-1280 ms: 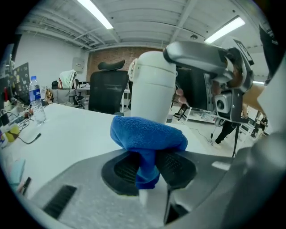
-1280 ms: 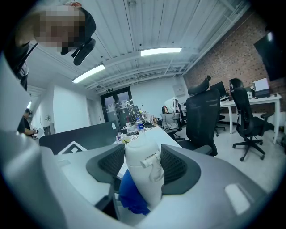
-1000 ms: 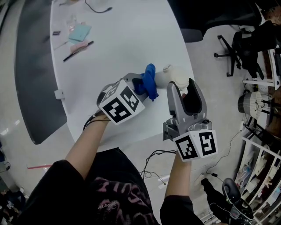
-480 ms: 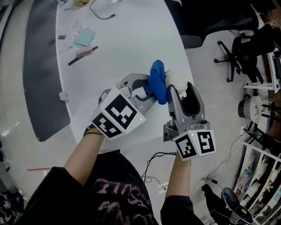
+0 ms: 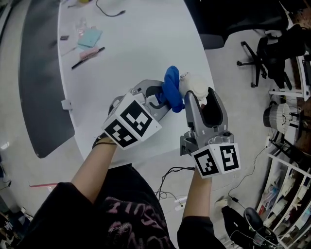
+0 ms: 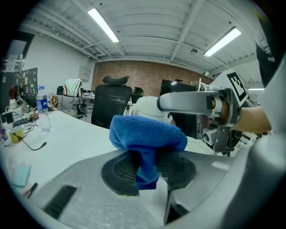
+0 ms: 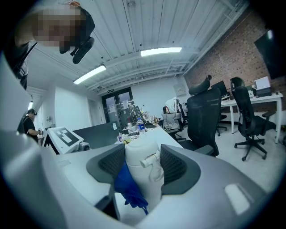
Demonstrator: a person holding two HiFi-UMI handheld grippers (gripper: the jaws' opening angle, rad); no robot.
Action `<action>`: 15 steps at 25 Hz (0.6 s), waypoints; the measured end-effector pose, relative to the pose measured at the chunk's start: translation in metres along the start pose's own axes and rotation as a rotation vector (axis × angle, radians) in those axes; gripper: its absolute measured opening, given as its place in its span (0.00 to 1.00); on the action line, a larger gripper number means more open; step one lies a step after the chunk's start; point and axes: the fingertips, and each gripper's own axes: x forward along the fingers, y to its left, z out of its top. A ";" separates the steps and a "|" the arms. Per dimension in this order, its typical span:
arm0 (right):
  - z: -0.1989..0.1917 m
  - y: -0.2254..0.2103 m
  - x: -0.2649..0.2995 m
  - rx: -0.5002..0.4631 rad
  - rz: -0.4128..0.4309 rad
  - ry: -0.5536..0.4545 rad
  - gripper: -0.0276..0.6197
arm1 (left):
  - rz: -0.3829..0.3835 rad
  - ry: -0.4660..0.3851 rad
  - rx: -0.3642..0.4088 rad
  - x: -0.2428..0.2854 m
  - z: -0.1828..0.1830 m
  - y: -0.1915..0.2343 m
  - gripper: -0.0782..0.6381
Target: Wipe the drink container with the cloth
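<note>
My right gripper (image 5: pixel 200 96) is shut on a white drink container (image 5: pixel 193 84), held over the right part of the white table (image 5: pixel 141 44). In the right gripper view the container (image 7: pixel 144 172) sits between both dark pads, lid upward. My left gripper (image 5: pixel 164 97) is shut on a blue cloth (image 5: pixel 172 90), which presses on the container's left side. In the left gripper view the cloth (image 6: pixel 147 134) bulges over the jaws, and the container (image 6: pixel 147 106) is half hidden behind it. The cloth (image 7: pixel 128 185) hangs beside the container in the right gripper view.
A pen (image 5: pixel 87 56), a teal notepad (image 5: pixel 90 36) and a black cable (image 5: pixel 109 9) lie far back on the table. A dark grey panel (image 5: pixel 41 73) runs along the left. Office chairs (image 5: pixel 265 53) stand on the floor at the right. A water bottle (image 6: pixel 41 105) stands far left.
The cloth has shifted right, closer against the container's upper part. My left gripper has drawn back a little toward me. The right gripper still holds the container in the same place.
</note>
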 end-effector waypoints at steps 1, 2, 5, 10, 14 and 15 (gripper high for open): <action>0.000 0.000 0.000 0.001 0.000 -0.001 0.44 | -0.003 0.009 -0.004 0.003 -0.004 0.001 0.26; 0.000 0.000 0.000 0.001 -0.001 -0.002 0.44 | -0.006 0.021 -0.008 0.005 -0.009 0.001 0.26; 0.000 0.000 -0.001 0.000 -0.001 -0.004 0.44 | -0.021 0.062 -0.009 0.015 -0.027 0.004 0.26; -0.001 0.000 0.000 0.001 0.000 -0.003 0.44 | -0.041 0.143 -0.053 0.031 -0.057 0.010 0.26; -0.001 0.000 -0.001 -0.001 0.001 0.000 0.44 | -0.045 0.164 -0.064 0.034 -0.065 0.011 0.26; -0.001 0.000 -0.001 -0.001 0.001 0.001 0.44 | -0.043 0.168 -0.064 0.034 -0.065 0.011 0.26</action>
